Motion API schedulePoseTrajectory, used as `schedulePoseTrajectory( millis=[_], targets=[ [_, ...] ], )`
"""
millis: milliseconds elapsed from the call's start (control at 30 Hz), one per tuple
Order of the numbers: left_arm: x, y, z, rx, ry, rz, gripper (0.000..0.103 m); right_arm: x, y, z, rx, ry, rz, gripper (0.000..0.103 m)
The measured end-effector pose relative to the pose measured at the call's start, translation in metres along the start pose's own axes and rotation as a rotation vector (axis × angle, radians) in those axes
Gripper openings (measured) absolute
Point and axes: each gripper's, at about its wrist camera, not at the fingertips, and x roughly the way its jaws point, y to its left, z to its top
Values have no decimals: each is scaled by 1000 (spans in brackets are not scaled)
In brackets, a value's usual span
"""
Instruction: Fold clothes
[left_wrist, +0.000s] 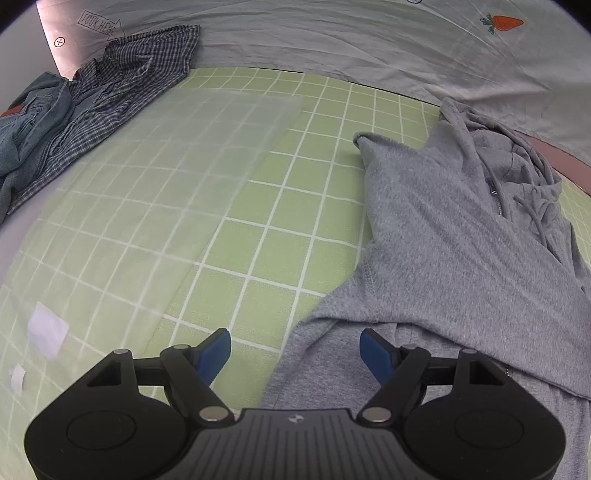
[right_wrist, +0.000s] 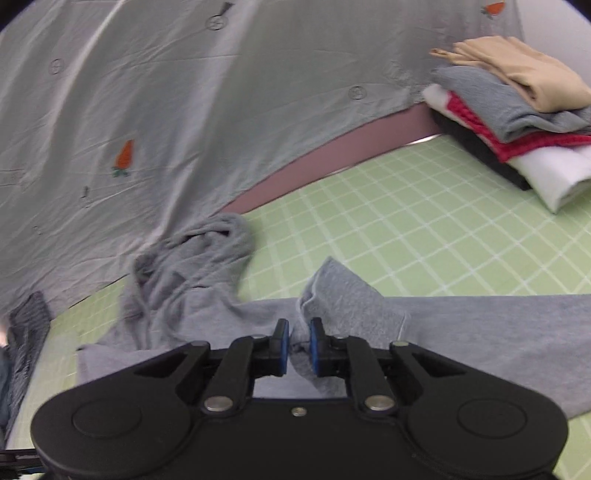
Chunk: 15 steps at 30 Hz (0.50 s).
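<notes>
A grey hoodie lies spread on the green checked mat, hood and drawstrings toward the back. One sleeve is folded across the body. My left gripper hovers open over the hoodie's lower left edge, with nothing between its blue pads. In the right wrist view the same grey hoodie lies ahead, and my right gripper is shut on a raised fold of its fabric near the sleeve.
A checked shirt and a denim garment lie bunched at the far left. A stack of folded clothes sits at the back right. A grey sheet with carrot prints hangs behind. A translucent sheet covers part of the mat.
</notes>
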Motion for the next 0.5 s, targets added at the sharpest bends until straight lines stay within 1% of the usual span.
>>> schedulePoseTrajectory(
  millis=[33, 67, 100, 133, 167, 200, 233, 267, 300, 333, 367, 433, 500],
  targets=[
    [-3, 2, -1, -5, -7, 2, 78, 4, 15, -2, -18, 16, 54, 14],
    [-8, 3, -2, -8, -16, 4, 78, 8, 29, -6, -38, 34, 101, 21],
    [-13, 4, -3, -9, -27, 6, 80, 11, 44, -10, -69, 50, 127, 28],
    [-17, 4, -5, -6, -36, 8, 83, 11, 53, -14, -100, 59, 128, 45],
    [-21, 5, -7, -4, -45, 11, 84, 9, 61, -18, -137, 61, 113, 56],
    [-26, 5, -9, -1, -52, 12, 85, 5, 63, -21, -165, 55, 91, 59],
    [-29, 5, -12, 1, -54, 11, 86, 0, 63, -23, -186, 45, 69, 68],
    [-31, 3, -15, 3, -52, 8, 87, -6, 60, -26, -198, 35, 39, 81],
    [-33, 2, -19, 5, -51, 5, 87, -12, 54, -29, -206, 25, 6, 88],
    [-35, 0, -23, 9, -50, 2, 88, -17, 49, -31, -213, 14, -27, 98],
    [-36, -3, -26, 17, -49, -2, 88, -23, 43, -34, -221, 3, -60, 102],
    [-38, -12, -33, 40, -48, -4, 92, -29, 23, -38, -219, -2, -131, 103],
    [-39, -24, -38, 65, -47, -3, 93, -34, 3, -37, -194, -7, -182, 103]
  ],
)
